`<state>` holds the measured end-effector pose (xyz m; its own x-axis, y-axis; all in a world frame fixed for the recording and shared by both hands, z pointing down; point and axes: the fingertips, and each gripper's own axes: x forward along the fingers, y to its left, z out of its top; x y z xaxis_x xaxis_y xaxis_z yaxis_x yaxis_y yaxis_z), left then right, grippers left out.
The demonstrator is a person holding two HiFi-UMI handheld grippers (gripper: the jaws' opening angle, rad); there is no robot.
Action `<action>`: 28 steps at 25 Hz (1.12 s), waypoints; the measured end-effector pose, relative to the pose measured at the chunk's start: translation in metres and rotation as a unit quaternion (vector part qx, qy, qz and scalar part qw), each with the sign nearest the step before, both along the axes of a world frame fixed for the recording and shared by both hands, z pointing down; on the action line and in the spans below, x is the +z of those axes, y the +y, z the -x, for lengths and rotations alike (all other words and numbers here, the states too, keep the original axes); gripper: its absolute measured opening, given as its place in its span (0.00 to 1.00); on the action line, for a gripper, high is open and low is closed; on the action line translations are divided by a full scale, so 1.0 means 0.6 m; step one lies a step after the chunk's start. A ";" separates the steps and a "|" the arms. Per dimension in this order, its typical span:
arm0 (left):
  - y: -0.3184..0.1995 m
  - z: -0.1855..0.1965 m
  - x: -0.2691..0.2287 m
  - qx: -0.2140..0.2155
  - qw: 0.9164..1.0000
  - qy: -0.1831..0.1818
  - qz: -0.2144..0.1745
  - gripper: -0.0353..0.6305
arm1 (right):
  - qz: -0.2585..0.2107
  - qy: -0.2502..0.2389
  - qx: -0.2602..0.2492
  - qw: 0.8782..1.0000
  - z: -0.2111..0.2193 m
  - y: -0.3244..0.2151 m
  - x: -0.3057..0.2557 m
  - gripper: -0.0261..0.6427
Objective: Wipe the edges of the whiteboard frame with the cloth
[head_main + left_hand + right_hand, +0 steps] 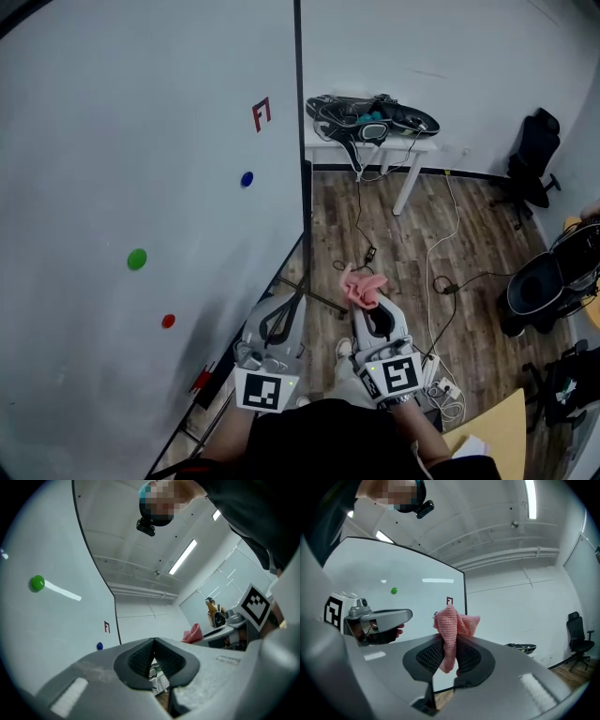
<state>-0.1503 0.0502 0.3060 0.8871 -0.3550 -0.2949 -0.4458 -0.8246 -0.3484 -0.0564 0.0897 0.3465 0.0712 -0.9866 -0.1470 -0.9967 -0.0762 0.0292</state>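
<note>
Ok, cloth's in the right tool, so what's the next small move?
Probably swing the right tool forward-left until the cloth touches the black frame edge of the whiteboard. The cloth is clamped in its jaws but hangs clear of the frame, so no wiping can start. The left tool is shut and empty.

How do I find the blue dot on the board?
Look at the big whiteboard on the left. Near its dark right edge, just under the red F mark, sits the blue magnet. The green magnet and red magnet lie lower and farther left.
</note>
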 end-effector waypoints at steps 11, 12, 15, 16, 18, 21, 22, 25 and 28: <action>-0.105 -0.071 -0.027 -0.046 0.999 0.005 -0.004 0.06 | -0.013 0.000 -0.050 0.999 -0.079 -0.133 -0.028 0.11; -0.115 -0.078 -0.033 -0.051 0.999 0.005 -0.008 0.06 | -0.015 0.001 -0.056 0.998 -0.086 -0.146 -0.031 0.11; -0.144 -0.098 -0.045 -0.067 0.998 0.004 -0.016 0.06 | -0.017 0.003 -0.075 0.997 -0.103 -0.187 -0.040 0.11; -0.153 -0.104 -0.048 -0.072 0.997 0.003 -0.018 0.06 | -0.018 0.004 -0.082 0.996 -0.108 -0.200 -0.042 0.11; -0.168 -0.114 -0.057 -0.085 0.996 0.000 -0.025 0.06 | -0.020 0.007 -0.098 0.995 -0.115 -0.222 -0.050 0.11; -0.186 -0.130 -0.073 -0.104 0.994 -0.003 -0.037 0.06 | -0.026 0.017 -0.122 0.992 -0.126 -0.252 -0.067 0.11; -0.194 -0.135 -0.078 -0.111 0.993 -0.005 -0.043 0.06 | -0.028 0.020 -0.129 0.991 -0.130 -0.265 -0.071 0.11; -0.220 -0.149 -0.096 -0.129 0.990 -0.007 -0.063 0.06 | -0.034 0.028 -0.149 0.988 -0.142 -0.304 -0.084 0.11; -0.239 -0.161 -0.122 -0.148 0.986 0.000 -0.080 0.06 | -0.043 0.039 -0.171 0.984 -0.152 -0.333 -0.105 0.11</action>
